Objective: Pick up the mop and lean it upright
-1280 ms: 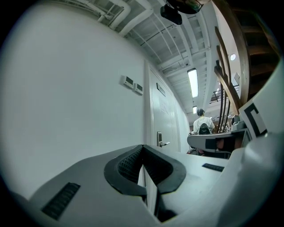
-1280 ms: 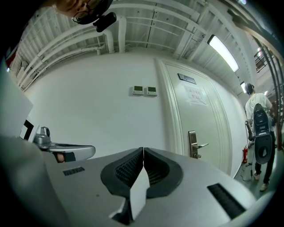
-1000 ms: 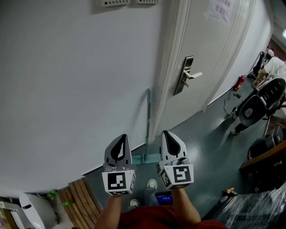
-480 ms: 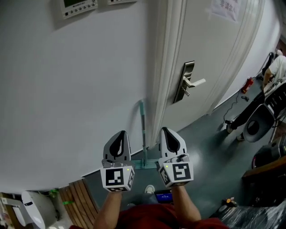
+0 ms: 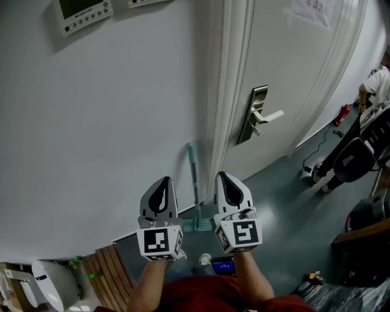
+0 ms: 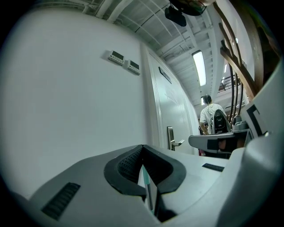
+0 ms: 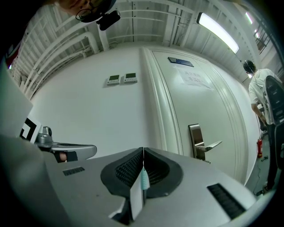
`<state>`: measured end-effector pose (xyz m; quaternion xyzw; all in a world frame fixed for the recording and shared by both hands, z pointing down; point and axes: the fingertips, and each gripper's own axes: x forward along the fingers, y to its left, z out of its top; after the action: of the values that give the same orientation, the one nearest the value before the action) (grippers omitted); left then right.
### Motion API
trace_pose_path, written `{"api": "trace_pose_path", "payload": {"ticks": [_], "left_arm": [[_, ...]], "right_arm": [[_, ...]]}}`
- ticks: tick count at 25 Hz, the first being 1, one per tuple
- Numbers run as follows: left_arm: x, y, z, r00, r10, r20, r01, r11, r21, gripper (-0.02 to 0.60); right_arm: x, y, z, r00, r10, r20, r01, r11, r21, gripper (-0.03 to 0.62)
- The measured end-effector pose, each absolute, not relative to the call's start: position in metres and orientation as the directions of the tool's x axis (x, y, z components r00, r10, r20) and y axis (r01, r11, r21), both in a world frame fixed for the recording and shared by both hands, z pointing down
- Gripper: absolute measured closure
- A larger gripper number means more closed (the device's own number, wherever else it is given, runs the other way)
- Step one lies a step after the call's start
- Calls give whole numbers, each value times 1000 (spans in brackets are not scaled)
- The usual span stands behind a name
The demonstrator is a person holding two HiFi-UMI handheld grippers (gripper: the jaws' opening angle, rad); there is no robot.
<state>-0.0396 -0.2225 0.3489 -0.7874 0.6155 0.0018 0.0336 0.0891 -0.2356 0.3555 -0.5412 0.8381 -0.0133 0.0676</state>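
**Task stage.** The mop (image 5: 194, 183) stood upright, its handle leaning on the white wall (image 5: 109, 134) just beside the door frame and its head on the floor. In the head view it lay at 12 o'clock from the grippers, between their two lines of aim and apart from both. The leaning step was judged complete.

**Grippers.** The left gripper (image 5: 163, 186) had its jaws closed tip to tip with nothing clamped. The right gripper (image 5: 225, 183) was likewise closed and empty. In each gripper view the mop handle showed only as a far-off sliver behind the pads.

**Next move.** No further grip appeared necessary. The call was to confirm that the handle would not slide along the wall, and to keep both grippers clear of it.

**Markings.**
- A paper notice (image 5: 314, 9) on the door (image 5: 286, 73), at 1 o'clock: print too small to read.
- Wall panels (image 5: 82, 12), at 10 o'clock: no legible text.
- The marker cubes bore black-and-white square patterns only.
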Motion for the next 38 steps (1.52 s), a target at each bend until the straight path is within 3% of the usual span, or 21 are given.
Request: {"api": "trace_pose_path", "payload": {"ticks": [31, 32, 34, 38], "left_arm": [[-84, -262, 356, 277, -960, -44, -961, -276, -23, 568], [-85, -261, 357, 275, -961, -43, -961, -274, -24, 568], [-86, -260, 357, 272, -961, -43, -962, -271, -25, 568], [-87, -258, 355, 269, -962, -47, -963, -268, -23, 569]], "right_arm": [[30, -290, 403, -378, -925, 42, -925, 375, -59, 572], [28, -292, 405, -383, -922, 54, -923, 380, -64, 563], [25, -295, 411, -395, -916, 72, -918, 390, -72, 485], [20, -302, 422, -402, -910, 99, -916, 398, -58, 469]]}}
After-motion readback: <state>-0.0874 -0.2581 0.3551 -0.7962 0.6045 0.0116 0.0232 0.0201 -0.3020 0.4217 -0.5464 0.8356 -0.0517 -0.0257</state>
